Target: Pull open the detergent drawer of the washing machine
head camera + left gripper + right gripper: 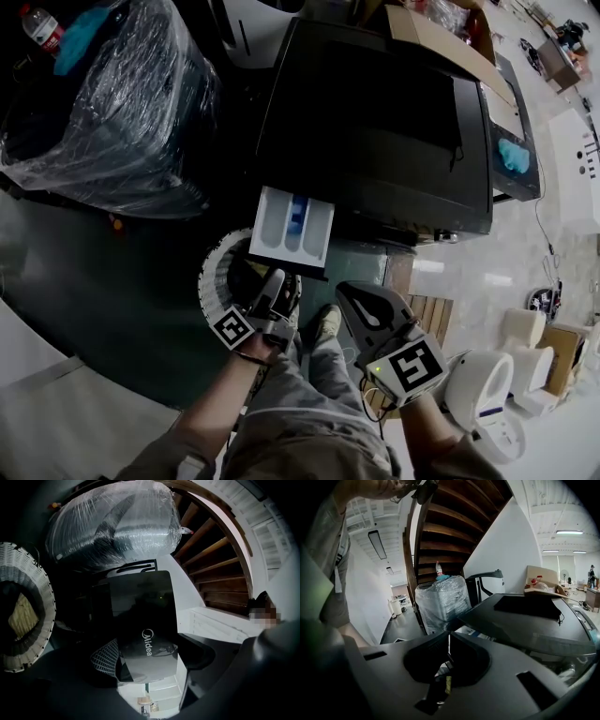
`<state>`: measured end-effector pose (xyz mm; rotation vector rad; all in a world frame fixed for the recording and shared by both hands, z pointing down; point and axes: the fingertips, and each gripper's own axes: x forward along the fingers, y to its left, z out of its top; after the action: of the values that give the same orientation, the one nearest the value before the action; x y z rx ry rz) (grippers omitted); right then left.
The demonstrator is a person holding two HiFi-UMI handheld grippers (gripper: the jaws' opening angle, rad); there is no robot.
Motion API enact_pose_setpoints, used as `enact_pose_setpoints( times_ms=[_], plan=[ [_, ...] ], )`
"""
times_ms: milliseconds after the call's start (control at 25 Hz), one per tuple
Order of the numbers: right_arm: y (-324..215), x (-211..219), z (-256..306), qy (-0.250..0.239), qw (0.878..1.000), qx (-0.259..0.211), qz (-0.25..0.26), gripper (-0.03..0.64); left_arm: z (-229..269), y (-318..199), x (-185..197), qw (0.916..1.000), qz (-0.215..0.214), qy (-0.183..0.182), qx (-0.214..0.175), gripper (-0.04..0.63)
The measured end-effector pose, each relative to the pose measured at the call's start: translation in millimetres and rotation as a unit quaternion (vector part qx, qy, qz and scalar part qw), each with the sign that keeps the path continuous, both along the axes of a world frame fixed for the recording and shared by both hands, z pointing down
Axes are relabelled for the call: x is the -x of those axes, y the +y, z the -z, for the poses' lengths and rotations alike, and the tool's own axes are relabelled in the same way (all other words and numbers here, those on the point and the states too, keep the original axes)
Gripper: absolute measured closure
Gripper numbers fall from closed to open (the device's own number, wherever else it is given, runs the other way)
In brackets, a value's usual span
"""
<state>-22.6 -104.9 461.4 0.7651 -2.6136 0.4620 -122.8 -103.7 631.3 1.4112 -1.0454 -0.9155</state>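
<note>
We see the drawer [292, 225] standing out from the washing machine's [375, 122] front, its white compartments in plain view. Our left claw [279, 284] sits at the drawer's 6 o'clock and pinches its glossy black front panel [143, 616]. Our right claw [361, 305], at 3 o'clock of the left, hangs apart from the drawer, pressed together on nothing.

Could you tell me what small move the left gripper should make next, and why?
Probably open the left gripper and back it off. The detergent drawer already stands well out of the washing machine with its compartments showing, and the jaws appear clamped on its glossy front panel. The right gripper is shut on nothing, beside it.
</note>
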Motion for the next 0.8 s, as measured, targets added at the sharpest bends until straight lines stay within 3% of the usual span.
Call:
enact_pose_setpoints(
  times_ms=[280,480,640,800],
  plan=[
    [-2.1,3.8,17.6,-0.008,1.0,-0.01,0.003,0.581,-4.4,11.0,0.0,0.9975,-0.022,-0.039,0.054,0.179],
    [-9.3,2.3,46.1,-0.015,0.999,-0.036,0.002,0.581,17.0,15.3,2.6,0.9894,-0.061,-0.122,0.049,0.184],
    [-11.3,-7.9,63.1,-0.005,0.999,-0.051,0.0,0.581,45.3,16.4,3.5,0.9816,-0.074,-0.173,0.031,0.284],
    [-13.1,-14.3,87.1,-0.008,0.997,-0.073,0.0,0.581,84.2,11.4,6.1,0.9675,-0.087,-0.237,-0.002,0.376]
  ],
)
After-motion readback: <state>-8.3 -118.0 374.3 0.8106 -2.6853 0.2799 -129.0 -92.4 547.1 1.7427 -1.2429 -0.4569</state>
